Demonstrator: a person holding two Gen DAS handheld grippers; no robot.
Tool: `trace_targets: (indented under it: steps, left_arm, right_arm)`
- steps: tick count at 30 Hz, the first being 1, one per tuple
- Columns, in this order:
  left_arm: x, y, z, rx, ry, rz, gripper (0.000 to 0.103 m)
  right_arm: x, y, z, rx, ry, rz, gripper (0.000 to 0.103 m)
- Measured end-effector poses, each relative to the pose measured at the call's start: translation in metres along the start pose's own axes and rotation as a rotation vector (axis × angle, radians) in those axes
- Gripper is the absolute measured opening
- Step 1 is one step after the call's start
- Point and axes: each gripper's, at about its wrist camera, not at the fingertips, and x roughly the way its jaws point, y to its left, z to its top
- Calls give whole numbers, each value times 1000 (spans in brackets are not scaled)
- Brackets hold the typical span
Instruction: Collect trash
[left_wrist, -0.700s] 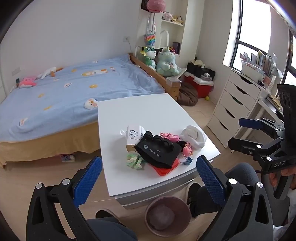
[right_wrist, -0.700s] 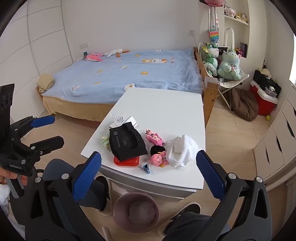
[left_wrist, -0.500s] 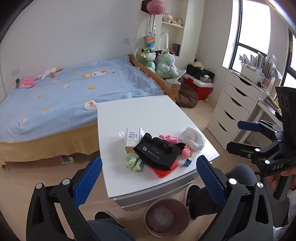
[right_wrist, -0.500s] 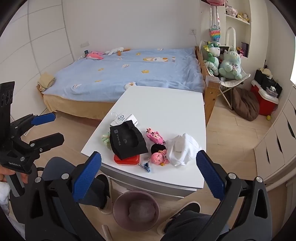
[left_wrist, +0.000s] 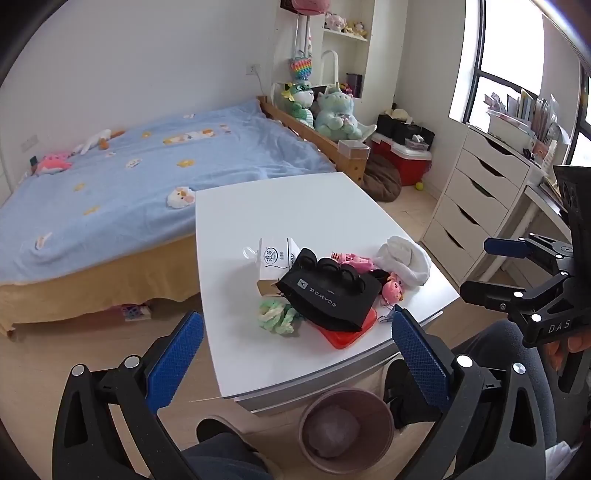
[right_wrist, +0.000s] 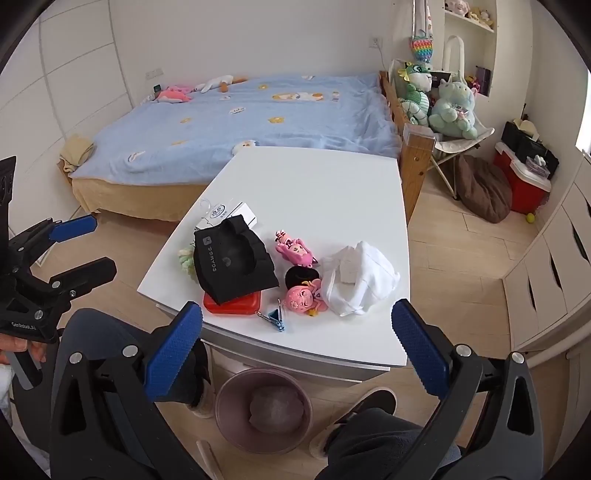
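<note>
Home bedroom, bed (left_wrist: 147, 184), plush toys (left_wrist: 334, 114), drawers (left_wrist: 476, 199)

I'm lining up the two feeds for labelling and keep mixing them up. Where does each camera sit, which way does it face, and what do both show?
Left wrist: sits on the left claw, angled down at the white table; shows its own open blue pads, the right claw at the right edge, dark-trousered legs.
Right wrist: sits on the right claw, angled down at the table; shows its open pads, the left claw at the left edge, a shoe.
Shared: black pouch, white cloth, trash bin, bed.
</note>
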Motion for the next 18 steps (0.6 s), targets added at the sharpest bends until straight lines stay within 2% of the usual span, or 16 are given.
trace_targets:
  steps: [5, 18]
  left_arm:
    - [8, 3, 1, 9, 19, -8, 98]
    - [-11, -2, 1, 8, -13, 16, 98]
  right_arm:
    - [2, -2, 5, 10, 1, -4, 100]
    - [-22, -4, 10, 2, -61, -2, 100]
